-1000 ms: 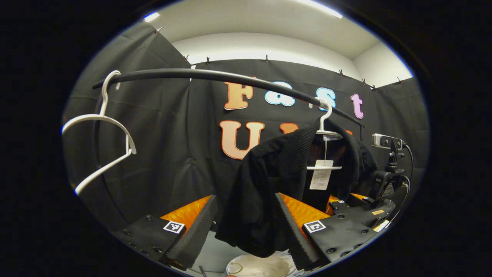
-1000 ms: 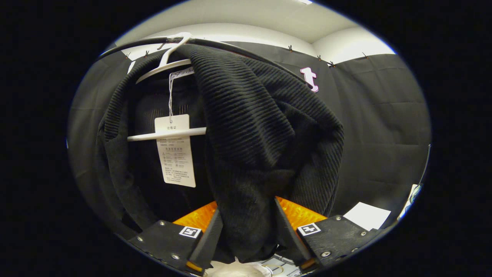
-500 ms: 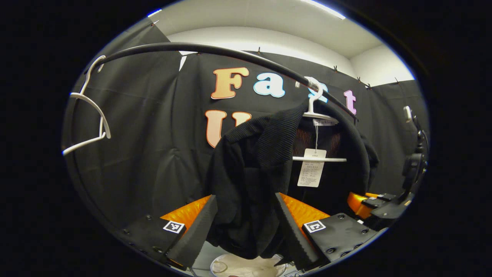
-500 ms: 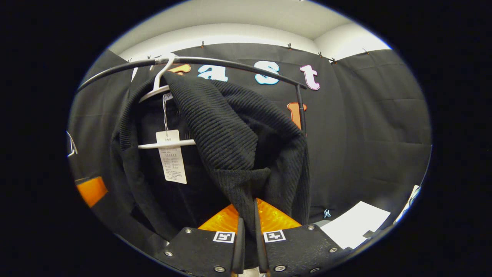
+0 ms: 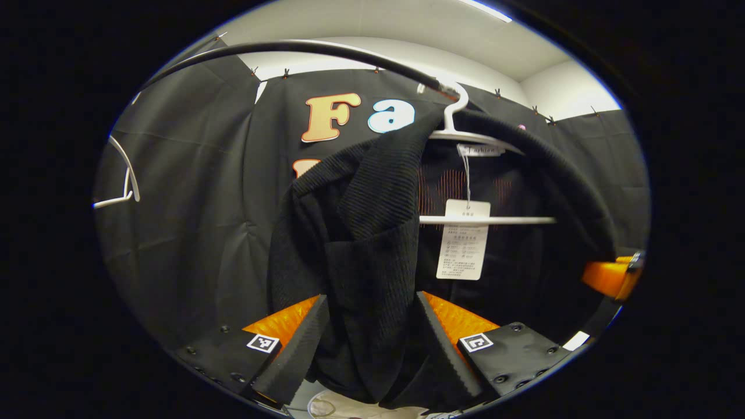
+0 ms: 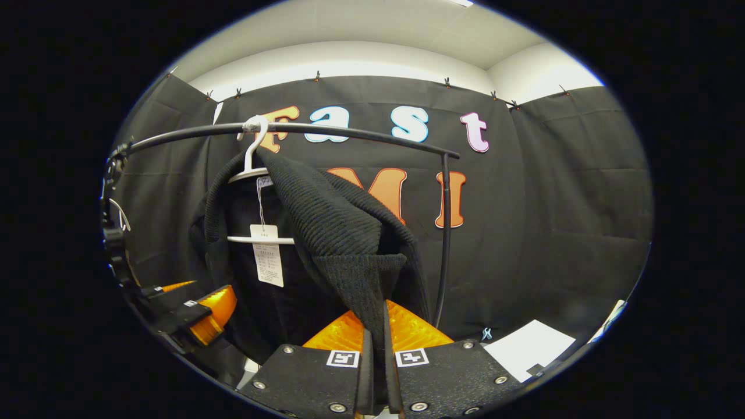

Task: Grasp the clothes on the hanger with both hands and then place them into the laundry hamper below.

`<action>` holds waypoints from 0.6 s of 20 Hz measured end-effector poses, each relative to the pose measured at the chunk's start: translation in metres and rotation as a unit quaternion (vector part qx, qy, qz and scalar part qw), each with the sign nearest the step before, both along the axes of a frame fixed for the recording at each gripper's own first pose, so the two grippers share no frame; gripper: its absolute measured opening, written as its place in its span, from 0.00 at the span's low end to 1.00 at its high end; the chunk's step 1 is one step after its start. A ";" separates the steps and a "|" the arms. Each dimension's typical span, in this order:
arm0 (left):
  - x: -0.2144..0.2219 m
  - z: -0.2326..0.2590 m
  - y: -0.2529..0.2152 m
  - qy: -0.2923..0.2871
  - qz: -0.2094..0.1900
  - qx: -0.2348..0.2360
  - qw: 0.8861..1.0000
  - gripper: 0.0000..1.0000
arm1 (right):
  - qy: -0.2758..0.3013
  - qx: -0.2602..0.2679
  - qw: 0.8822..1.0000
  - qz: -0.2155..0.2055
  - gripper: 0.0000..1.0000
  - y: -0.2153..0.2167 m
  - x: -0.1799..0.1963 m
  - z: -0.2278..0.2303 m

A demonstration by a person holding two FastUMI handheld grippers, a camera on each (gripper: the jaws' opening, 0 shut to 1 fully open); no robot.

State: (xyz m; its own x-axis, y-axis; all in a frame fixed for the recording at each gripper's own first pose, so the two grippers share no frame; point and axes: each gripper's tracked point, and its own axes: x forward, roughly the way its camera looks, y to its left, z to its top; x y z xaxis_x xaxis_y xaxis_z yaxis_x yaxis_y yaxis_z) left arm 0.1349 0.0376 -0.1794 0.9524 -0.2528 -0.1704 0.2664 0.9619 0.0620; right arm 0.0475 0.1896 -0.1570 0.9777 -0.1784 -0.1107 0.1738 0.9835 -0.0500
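Grasp step half done: right claw [image 6: 373, 372] clamped on black sweater [image 6: 343, 233] hanging on white hanger [image 6: 250, 169]. Left claw [image 5: 369, 343] apart, fabric between its fingers; next it must pinch.

Garment [image 6: 326, 233] hangs on a hanger [image 6: 251, 169] hooked over the rail [image 6: 349, 132], near the rail's left end in the right gripper view; its tag [image 6: 268, 256] hangs inside, in front of the hanger's crossbar. Right gripper [image 6: 375, 372] sits below with a garment fold pinched between its fingers; left gripper [image 5: 369, 349] straddles another fold, fingers apart. A second hanger [image 5: 119, 183] is far left in the left gripper view.
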 end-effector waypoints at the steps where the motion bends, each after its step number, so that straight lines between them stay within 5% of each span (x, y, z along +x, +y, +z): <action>1: 0.006 -0.007 -0.001 0.005 0.004 0.007 1.000 0.93 | -0.002 -0.004 1.000 0.001 0.08 -0.003 -0.002 0.006; 7: 0.025 -0.022 0.006 0.024 0.021 0.003 0.999 1.00 | -0.020 -0.026 0.999 0.004 0.08 -0.033 -0.007 0.055; 12: 0.032 -0.021 0.011 0.021 0.035 0.002 0.999 0.81 | -0.042 -0.037 0.998 0.011 0.07 -0.058 0.005 0.096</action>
